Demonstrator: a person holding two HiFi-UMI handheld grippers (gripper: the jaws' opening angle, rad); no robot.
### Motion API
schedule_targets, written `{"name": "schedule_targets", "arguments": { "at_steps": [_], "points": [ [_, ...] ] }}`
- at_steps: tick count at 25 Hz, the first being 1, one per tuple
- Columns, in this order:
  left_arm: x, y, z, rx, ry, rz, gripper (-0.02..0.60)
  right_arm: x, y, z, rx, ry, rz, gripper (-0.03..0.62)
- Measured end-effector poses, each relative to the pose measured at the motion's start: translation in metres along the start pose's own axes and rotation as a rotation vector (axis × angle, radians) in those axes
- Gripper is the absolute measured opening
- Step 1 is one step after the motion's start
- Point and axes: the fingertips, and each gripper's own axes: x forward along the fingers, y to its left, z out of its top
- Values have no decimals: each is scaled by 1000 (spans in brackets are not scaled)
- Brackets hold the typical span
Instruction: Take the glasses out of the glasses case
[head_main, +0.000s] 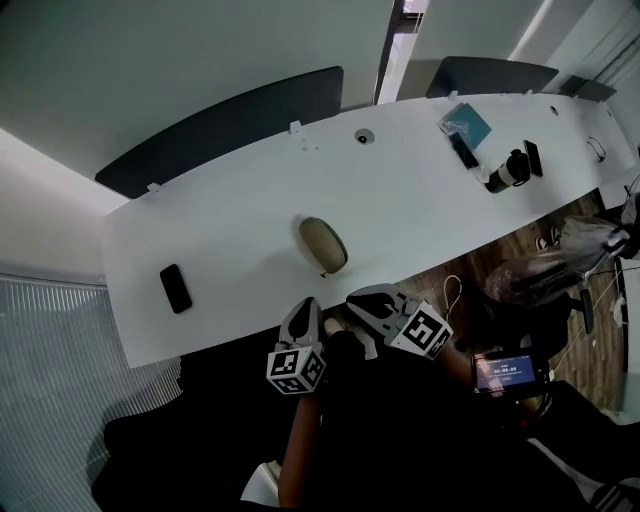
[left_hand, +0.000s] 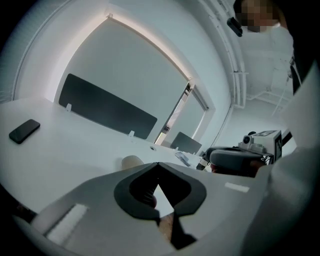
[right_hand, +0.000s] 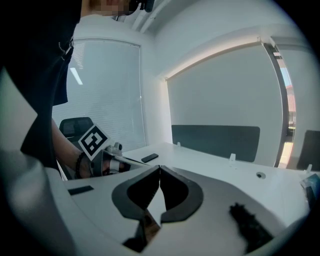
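- Two grippers are held low by the near edge of the white table (head_main: 230, 200): the left gripper (head_main: 306, 303) and the right gripper (head_main: 353, 298).
- The left gripper's jaws are pressed together, tip to tip. Nothing is pinched between them.
- The right gripper's jaws are pressed together in the same way, and nothing is held there either.
- The glasses case (head_main: 323, 244) is laid on the table, a little way in from the near edge and just ahead of both grippers. It is touched by neither one.
- The glasses case is seen closed. The glasses cannot be seen, so they are guessed to be inside.
- A black phone (head_main: 176, 288) is laid well apart from the case, off to the left. It is not needed for this job.
- The step in hand is judged to be the reach toward the case. This is the very start of the job, as nothing is opened and nothing is taken out yet.
- For the next move, the jaws must first be spread, since nothing can be gripped while they are shut.
- After that, the case is best held down by one gripper while it is opened by the other.
- The place where the case opens cannot be told from here.
- The case looks smooth and round, so it may be pushed along the table if it is poked and not pinched.
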Motion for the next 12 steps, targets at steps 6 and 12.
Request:
{"name": "schedule_targets", "arguments": {
  "at_steps": [6,12],
  "points": [
    [28,15,-1,-58,63,29,6,17,-20,-5,-5,4,31,9],
    [62,30,3,-126,144,107,22,34,-71,-19,30,23,53,9]
  ]
}}
